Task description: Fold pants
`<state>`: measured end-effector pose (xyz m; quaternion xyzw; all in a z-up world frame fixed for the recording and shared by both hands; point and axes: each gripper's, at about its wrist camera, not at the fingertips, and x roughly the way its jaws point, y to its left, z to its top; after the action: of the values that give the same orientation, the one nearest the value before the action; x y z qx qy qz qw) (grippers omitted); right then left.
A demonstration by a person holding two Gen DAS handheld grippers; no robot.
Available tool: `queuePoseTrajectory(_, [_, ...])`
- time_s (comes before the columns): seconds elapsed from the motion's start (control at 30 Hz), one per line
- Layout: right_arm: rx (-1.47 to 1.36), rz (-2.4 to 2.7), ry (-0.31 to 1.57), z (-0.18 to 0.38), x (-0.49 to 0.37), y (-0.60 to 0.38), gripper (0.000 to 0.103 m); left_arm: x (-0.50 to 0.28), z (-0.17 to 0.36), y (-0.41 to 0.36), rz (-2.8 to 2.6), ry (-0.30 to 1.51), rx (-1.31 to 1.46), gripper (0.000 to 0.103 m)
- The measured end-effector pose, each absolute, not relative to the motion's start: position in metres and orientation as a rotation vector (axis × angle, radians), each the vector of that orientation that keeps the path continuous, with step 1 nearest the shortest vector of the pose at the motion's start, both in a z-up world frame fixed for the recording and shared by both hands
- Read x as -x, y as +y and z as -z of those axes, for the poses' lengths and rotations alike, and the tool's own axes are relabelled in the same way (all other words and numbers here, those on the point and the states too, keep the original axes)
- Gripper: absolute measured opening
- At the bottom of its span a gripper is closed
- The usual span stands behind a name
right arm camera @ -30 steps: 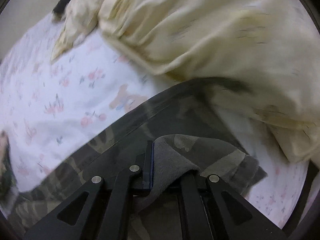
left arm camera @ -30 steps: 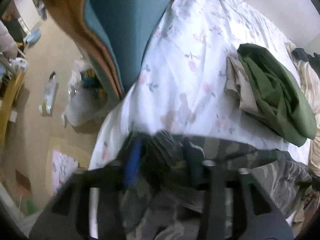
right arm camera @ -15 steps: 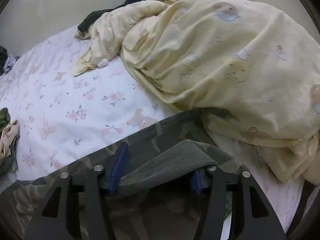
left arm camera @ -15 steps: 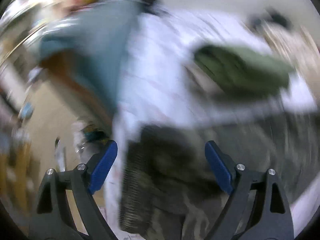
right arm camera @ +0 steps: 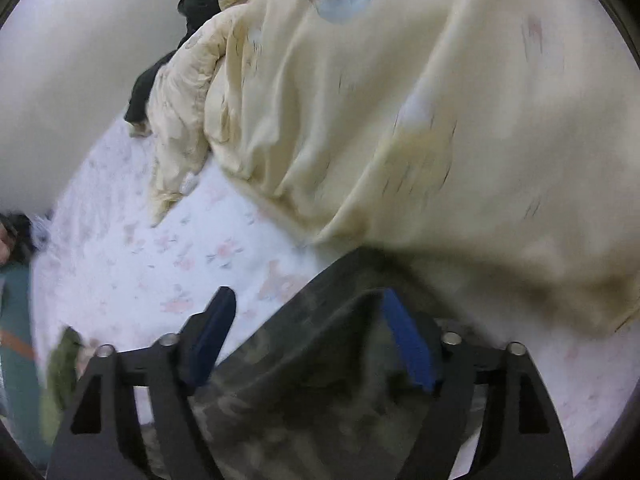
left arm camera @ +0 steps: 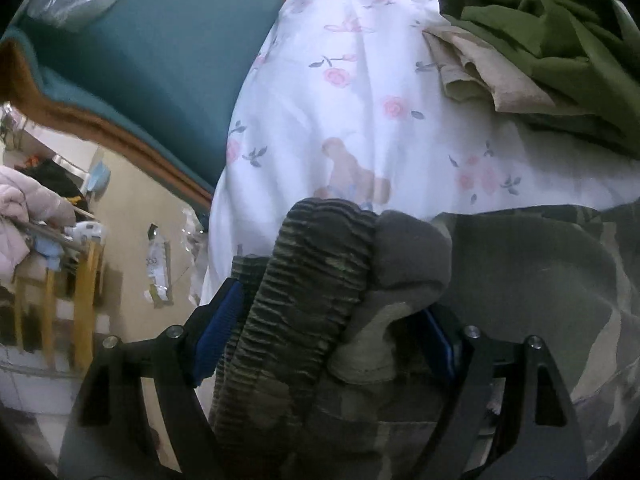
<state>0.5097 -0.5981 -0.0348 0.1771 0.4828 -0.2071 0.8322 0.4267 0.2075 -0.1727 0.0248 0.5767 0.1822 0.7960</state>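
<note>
Pants [left arm camera: 520,280] on bed [left arm camera: 360,120], waistband bunched between left claw [left arm camera: 324,332] fingers. Clothes pile [left arm camera: 560,52] behind pants, toward right. Blanket [left arm camera: 160,60] left of bed, floor [left arm camera: 132,208] below. Right claw [right arm camera: 308,340] straddles pants; duvet [right arm camera: 400,120] heaped behind, its edge overlapping them.

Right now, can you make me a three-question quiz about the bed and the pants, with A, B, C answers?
1. Where do the green clothes lie?
A. on the flowered sheet
B. on the floor
C. on a chair

2. What colour is the big quilt?
A. red
B. pale yellow
C. black

3. How is the right gripper standing?
A. open, with the camouflage pants between its fingers
C. out of sight
B. shut on a sock

Answers: 1 A, they rest on the sheet. 2 B, its cloth is cream yellow. 3 A, the blue pads stand wide apart.
</note>
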Motion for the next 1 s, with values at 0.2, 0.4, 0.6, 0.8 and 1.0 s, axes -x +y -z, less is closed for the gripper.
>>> queuePoseTrajectory(0.2, [-0.164,0.417,1.112,0.058,-0.476,-0.625,0.08,-0.417,0.187,0.219,-0.376,1.254,0.02,0.083])
queuePoseTrajectory(0.4, [-0.351,0.356,1.125,0.116,-0.415,-0.662,0.078,-0.409,0.188,0.215,-0.397,1.244,0.014,0.084])
queuePoseTrajectory(0.6, [-0.334,0.329,1.142,0.132,-0.404,-0.651,0.008,-0.409,0.187,0.212,-0.396,1.246,-0.003,0.084])
queuePoseTrajectory(0.8, [-0.197,0.378,1.208,0.07,-0.406,-0.644,0.007,-0.409,0.188,0.21,-0.388,1.235,-0.026,0.084])
queuePoseTrajectory(1.0, [0.142,0.681,1.3,0.09,-0.425,-0.65,0.063,-0.407,0.187,0.205,-0.379,1.233,-0.029,0.084])
